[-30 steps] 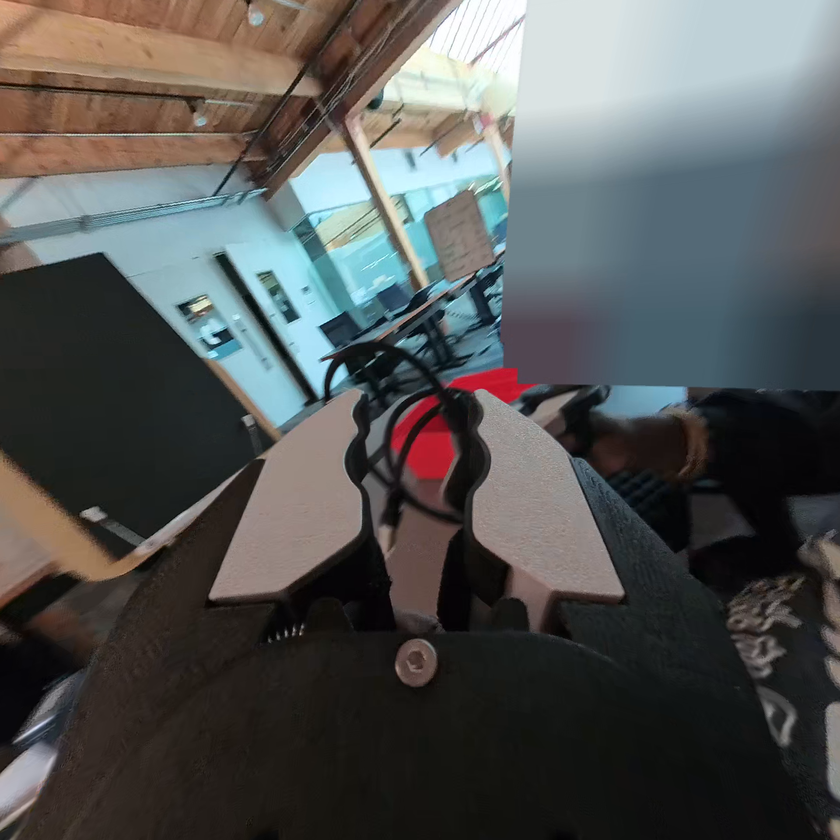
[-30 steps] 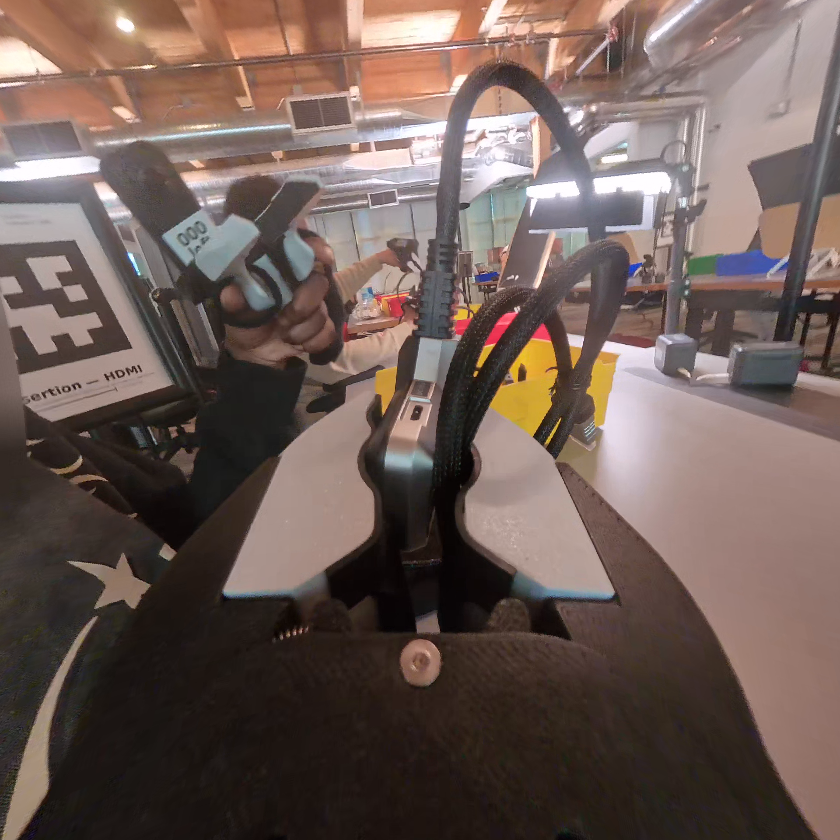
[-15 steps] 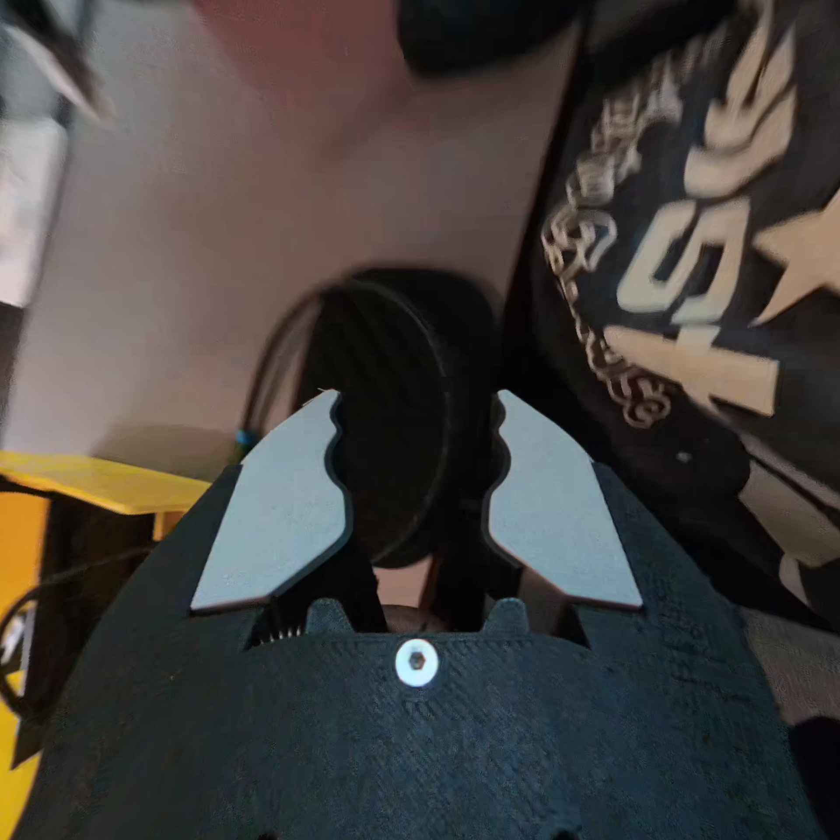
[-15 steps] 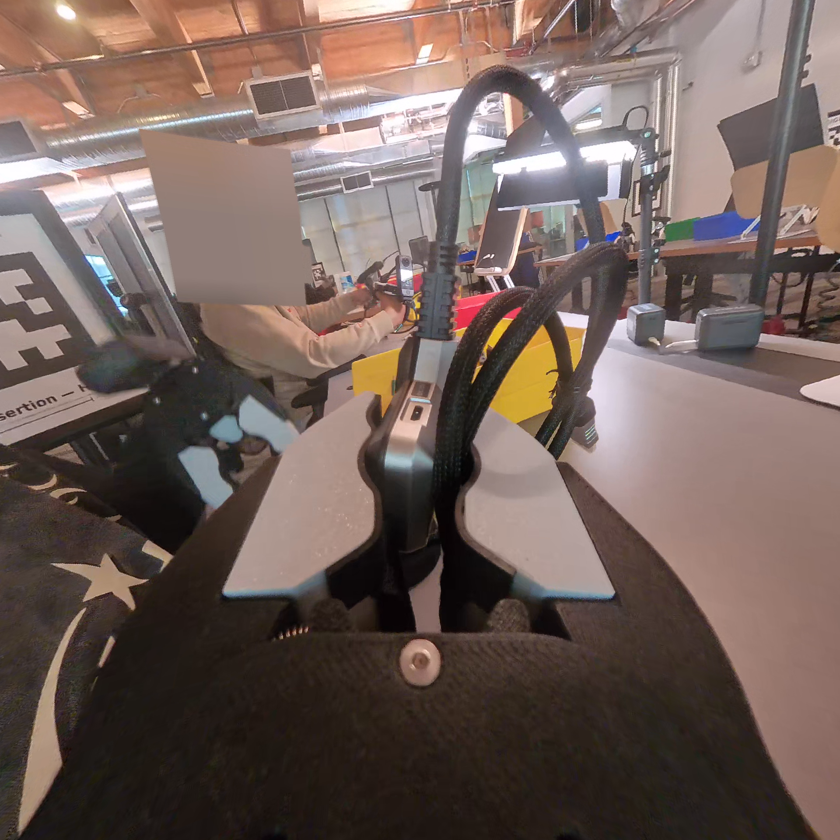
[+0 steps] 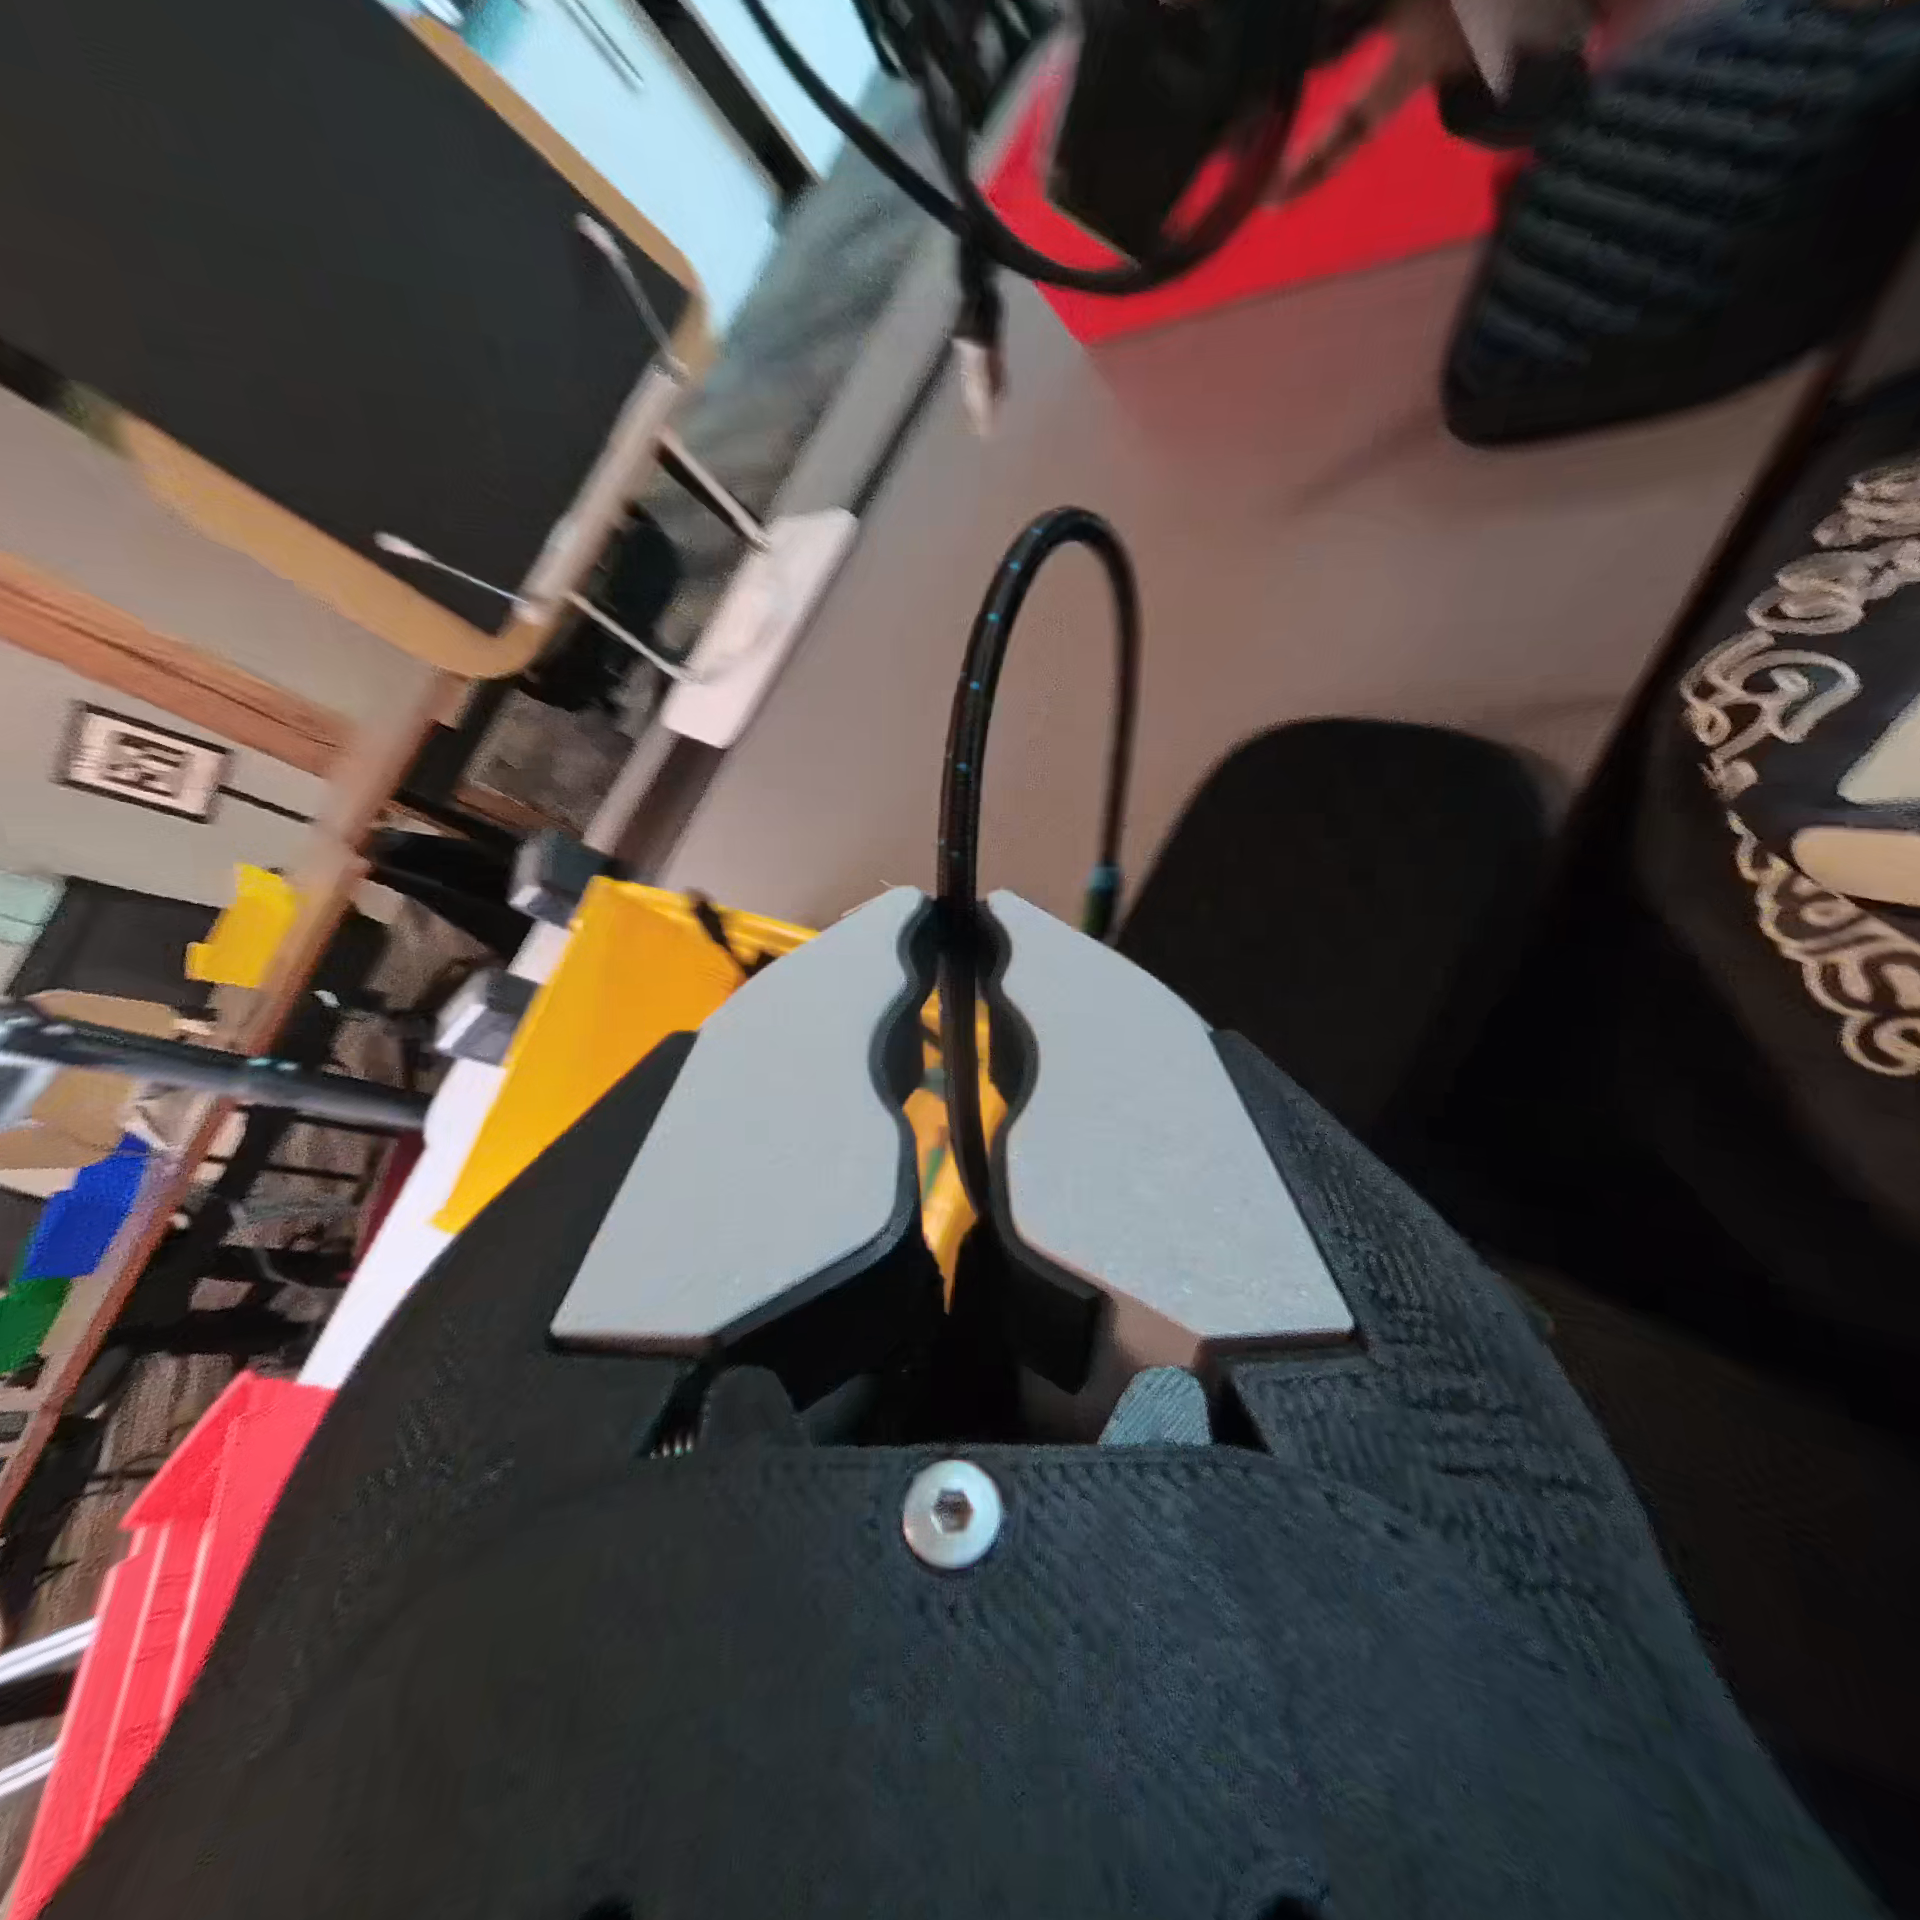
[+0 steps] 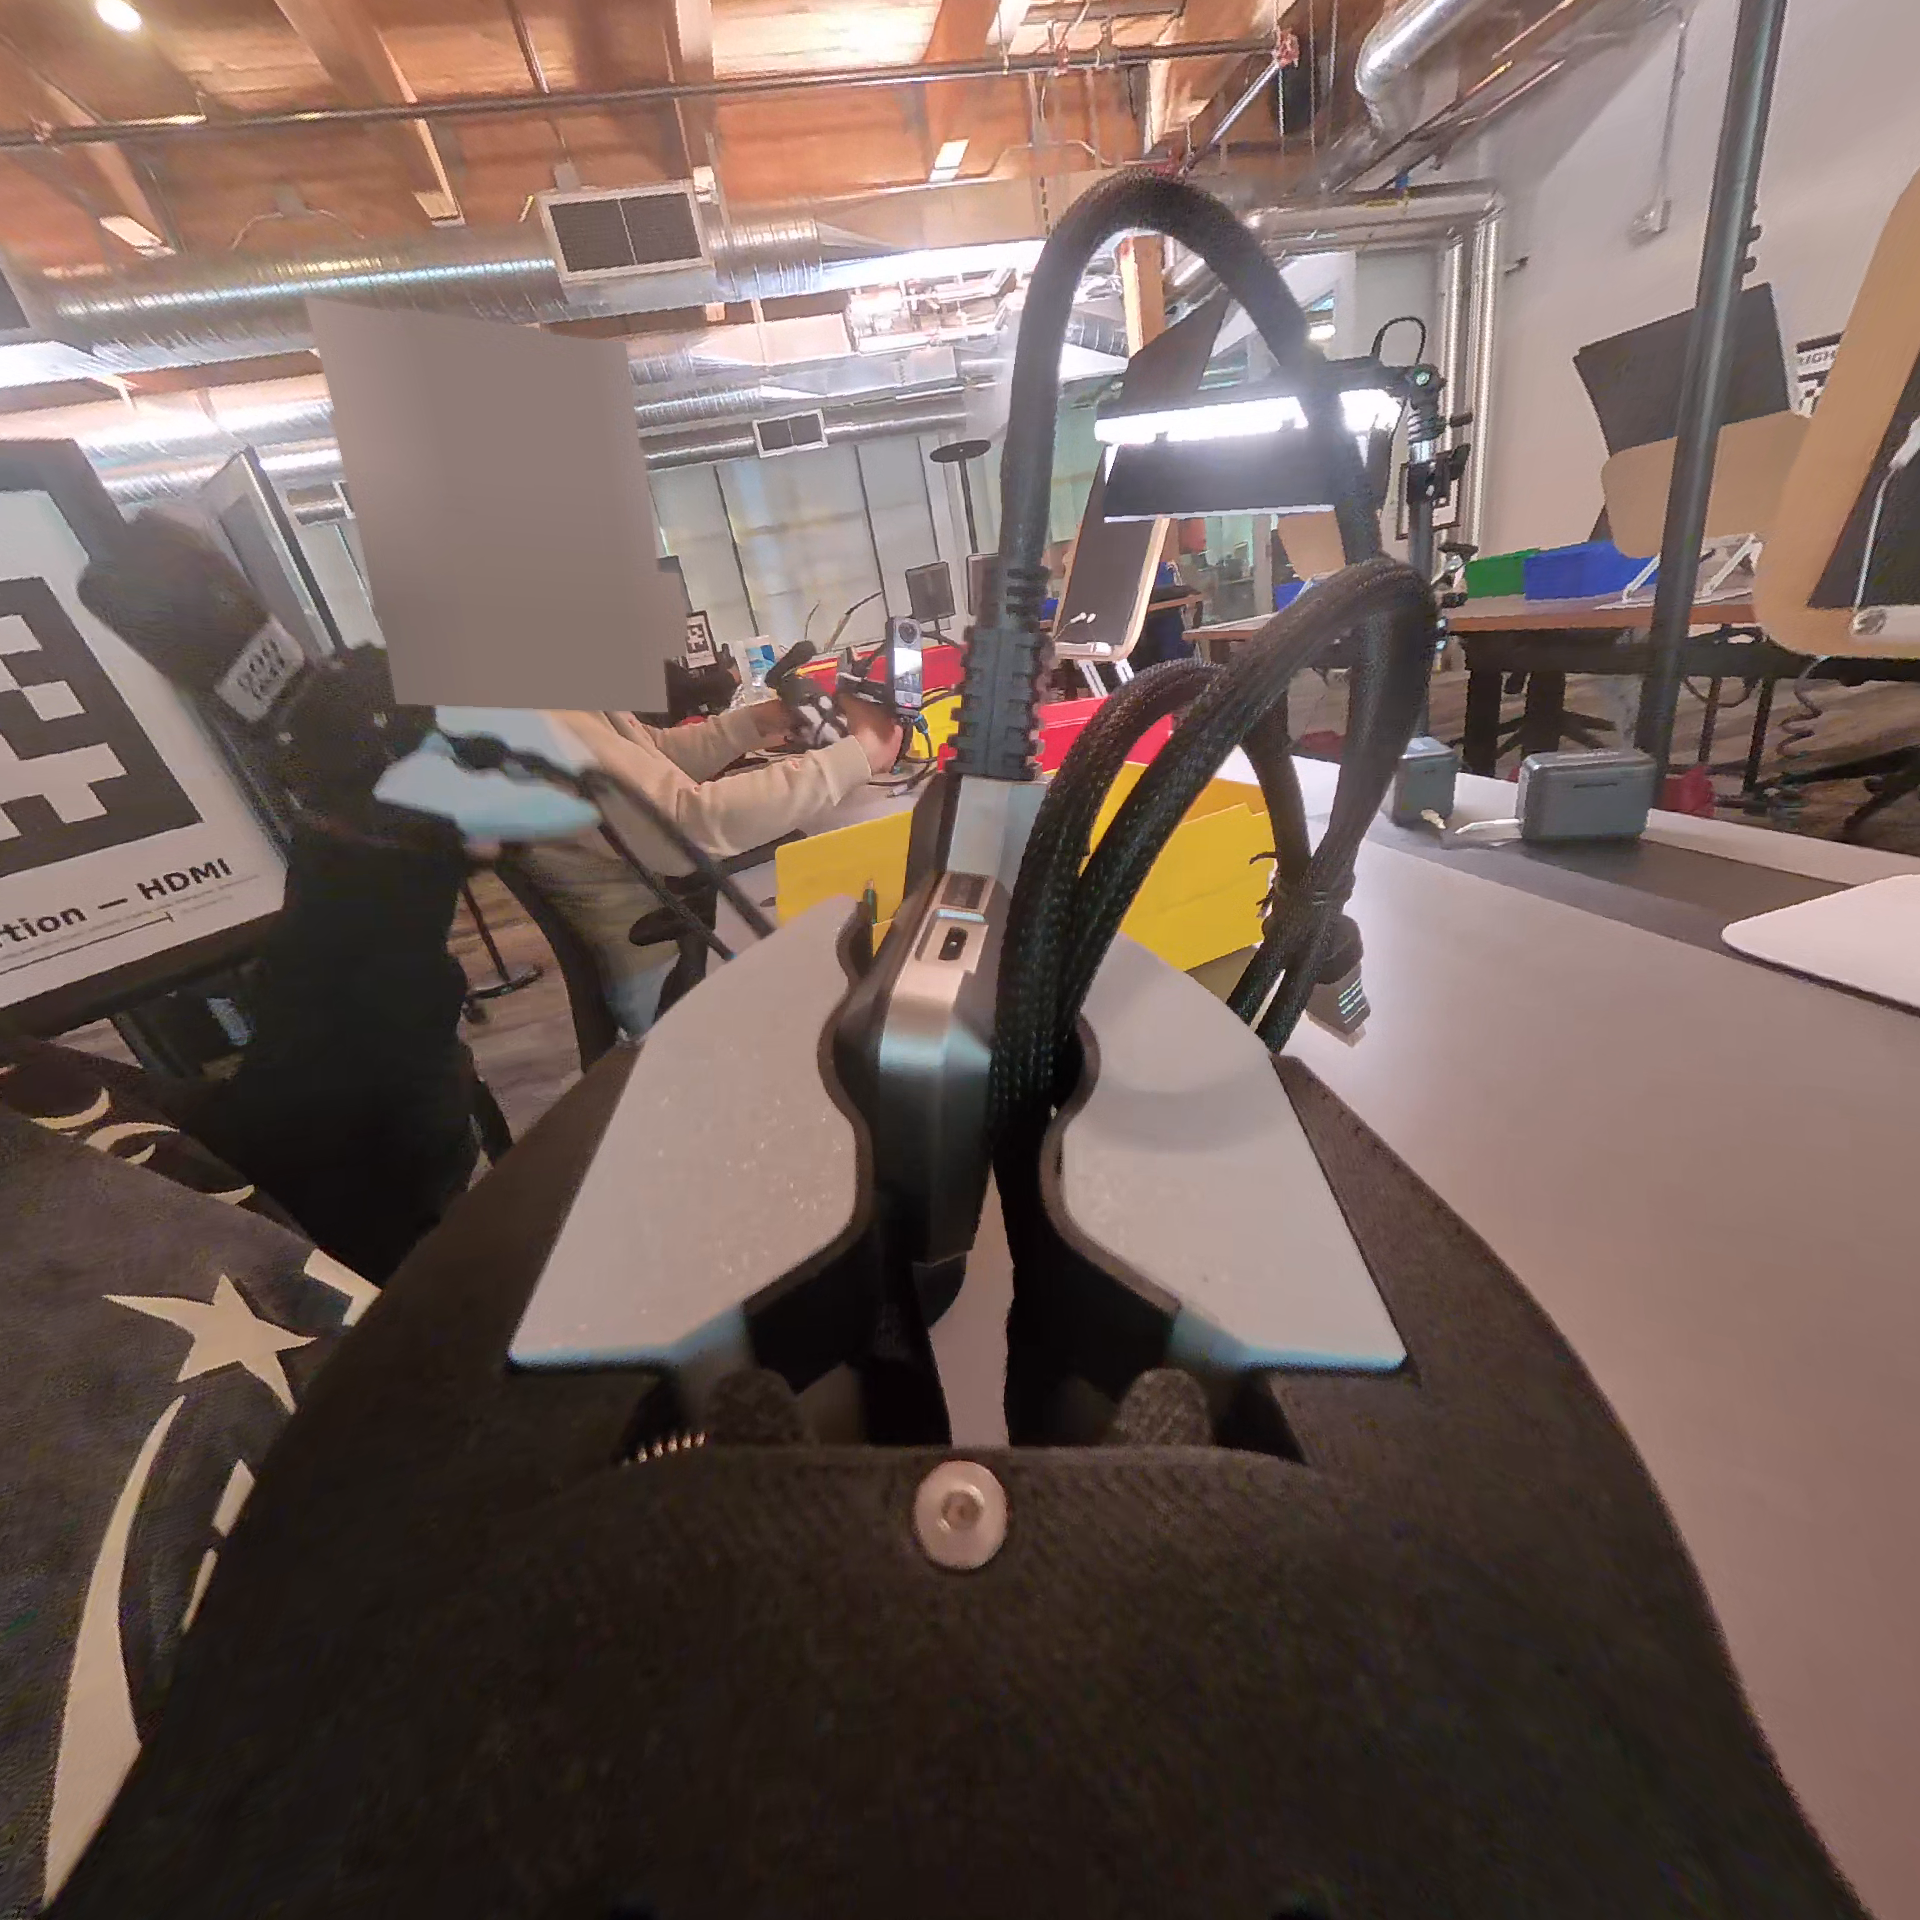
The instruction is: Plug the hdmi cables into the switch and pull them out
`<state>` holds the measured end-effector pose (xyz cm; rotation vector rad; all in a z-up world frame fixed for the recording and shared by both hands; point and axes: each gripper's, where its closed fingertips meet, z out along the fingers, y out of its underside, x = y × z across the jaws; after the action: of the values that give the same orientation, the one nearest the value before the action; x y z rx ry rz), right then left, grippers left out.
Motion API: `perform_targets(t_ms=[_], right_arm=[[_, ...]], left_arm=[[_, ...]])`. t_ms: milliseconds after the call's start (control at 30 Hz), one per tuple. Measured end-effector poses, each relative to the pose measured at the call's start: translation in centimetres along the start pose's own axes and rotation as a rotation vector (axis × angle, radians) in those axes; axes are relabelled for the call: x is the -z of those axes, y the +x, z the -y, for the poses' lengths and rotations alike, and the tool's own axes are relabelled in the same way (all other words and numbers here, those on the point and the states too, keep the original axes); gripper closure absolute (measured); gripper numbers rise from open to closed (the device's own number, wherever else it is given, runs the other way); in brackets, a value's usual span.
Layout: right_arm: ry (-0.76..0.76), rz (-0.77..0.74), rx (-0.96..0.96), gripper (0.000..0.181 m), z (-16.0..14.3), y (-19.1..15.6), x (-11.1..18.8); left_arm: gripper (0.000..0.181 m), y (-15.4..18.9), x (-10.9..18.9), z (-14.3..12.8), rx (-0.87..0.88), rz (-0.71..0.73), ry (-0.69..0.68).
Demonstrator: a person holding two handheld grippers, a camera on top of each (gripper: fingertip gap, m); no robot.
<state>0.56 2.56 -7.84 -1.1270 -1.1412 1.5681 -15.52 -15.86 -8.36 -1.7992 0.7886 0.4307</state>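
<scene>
Now thin cable (image 5: 961, 790) between left hand-held gripper (image 5: 954, 914)

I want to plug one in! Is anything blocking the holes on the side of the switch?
Partly. The braided cable loop lies against the switch inside the right tongs. The small side openings facing the camera look uncovered.

A yellow bin (image 6: 1195, 862) sits on the grey table (image 6: 1610, 1143) at twelve o'clock. Two grey boxes (image 6: 1584, 795) rest near two o'clock, a lit lamp panel (image 6: 1236, 416) above. A black-and-white marker board (image 6: 94, 748) stands at nine o'clock.
</scene>
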Motion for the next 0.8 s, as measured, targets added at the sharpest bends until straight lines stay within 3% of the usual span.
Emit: perform_targets(t_ms=[33,133,233,433,567,633,800], right_arm=[[-0.001,-0.004,0.013,0.151,0.1,-0.1,0.1],[0.002,-0.010,0.044,0.151,0.5,-0.3,0.2],[0.012,-0.009,0.043,0.150,0.9,-0.3,0.4],[0.014,-0.013,0.051,0.151,1.1,-0.3,0.6],[0.012,-0.019,0.055,0.151,1.1,-0.2,0.6],[0.012,-0.019,0.056,0.151,1.1,-0.2,0.6],[0.026,-0.016,0.068,0.151,1.6,-0.6,0.9]], left_arm=[[0.175,-1.4,1.1,0.5,0.016,0.037,0.047],[0.175,-5.5,3.8,1.5,0.091,0.140,0.185],[0.175,-9.5,5.1,0.2,0.186,0.253,0.217],[0.175,-13.8,3.8,-3.4,0.343,0.351,0.228],[0.176,-14.9,2.3,-4.0,0.400,0.336,0.285],[0.176,-15.4,0.8,-5.5,0.443,0.324,0.235],[0.175,-16.8,-3.5,-12.5,0.481,0.400,0.017]])
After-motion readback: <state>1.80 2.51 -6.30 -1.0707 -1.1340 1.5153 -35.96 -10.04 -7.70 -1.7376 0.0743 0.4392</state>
